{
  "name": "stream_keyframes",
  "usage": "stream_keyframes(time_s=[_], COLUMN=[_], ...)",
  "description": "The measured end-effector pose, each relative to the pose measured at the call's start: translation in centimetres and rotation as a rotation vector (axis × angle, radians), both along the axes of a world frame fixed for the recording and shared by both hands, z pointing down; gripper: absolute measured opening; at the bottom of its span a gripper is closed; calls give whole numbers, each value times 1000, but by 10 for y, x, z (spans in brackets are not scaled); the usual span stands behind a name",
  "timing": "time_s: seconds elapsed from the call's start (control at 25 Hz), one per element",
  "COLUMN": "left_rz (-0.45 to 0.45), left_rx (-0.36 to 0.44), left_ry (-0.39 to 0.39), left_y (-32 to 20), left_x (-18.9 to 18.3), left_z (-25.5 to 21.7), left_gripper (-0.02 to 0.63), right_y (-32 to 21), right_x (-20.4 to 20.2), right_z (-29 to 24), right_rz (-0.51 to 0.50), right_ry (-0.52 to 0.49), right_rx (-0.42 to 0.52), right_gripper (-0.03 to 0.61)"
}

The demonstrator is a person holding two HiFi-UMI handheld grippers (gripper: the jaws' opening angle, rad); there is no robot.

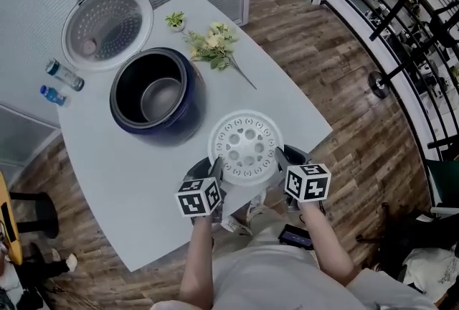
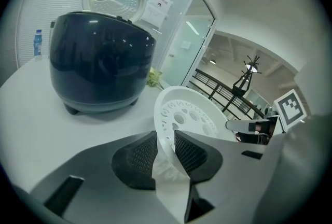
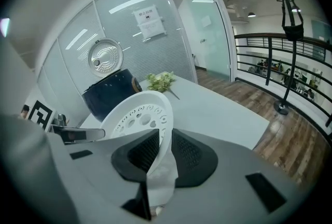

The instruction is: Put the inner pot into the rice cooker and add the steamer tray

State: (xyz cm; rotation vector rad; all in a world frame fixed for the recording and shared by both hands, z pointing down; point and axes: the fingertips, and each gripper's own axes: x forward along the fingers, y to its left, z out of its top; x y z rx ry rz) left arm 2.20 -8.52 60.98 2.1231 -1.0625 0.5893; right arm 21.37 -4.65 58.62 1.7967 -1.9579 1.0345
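Observation:
The white perforated steamer tray (image 1: 246, 147) hangs above the table's front edge, held at both sides. My left gripper (image 1: 215, 172) is shut on its left rim, which shows clamped between the pads in the left gripper view (image 2: 165, 141). My right gripper (image 1: 281, 160) is shut on the right rim (image 3: 162, 140). The dark blue rice cooker (image 1: 158, 93) stands open behind the tray, with the metal inner pot (image 1: 161, 97) sitting inside it. Its lid (image 1: 106, 27) is tipped back.
A spray of artificial flowers (image 1: 214, 44) lies on the white table (image 1: 287, 111) right of the cooker. Two small bottles (image 1: 63, 74) lie at the far left edge. Wooden floor surrounds the table; a black railing (image 1: 401, 7) runs at the right.

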Motion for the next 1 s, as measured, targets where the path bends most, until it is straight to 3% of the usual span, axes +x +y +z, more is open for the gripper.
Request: stream_keyframes(time_s=[1.0], left_rz=[-152], left_rx=[246], left_ry=[89], left_y=[20], left_x=[-88], left_z=[-108], left_gripper=[87], right_y=[7], right_x=[-81], right_z=[-95], right_rz=[-70], right_ry=[-70], right_rx=[222], right_gripper=[69])
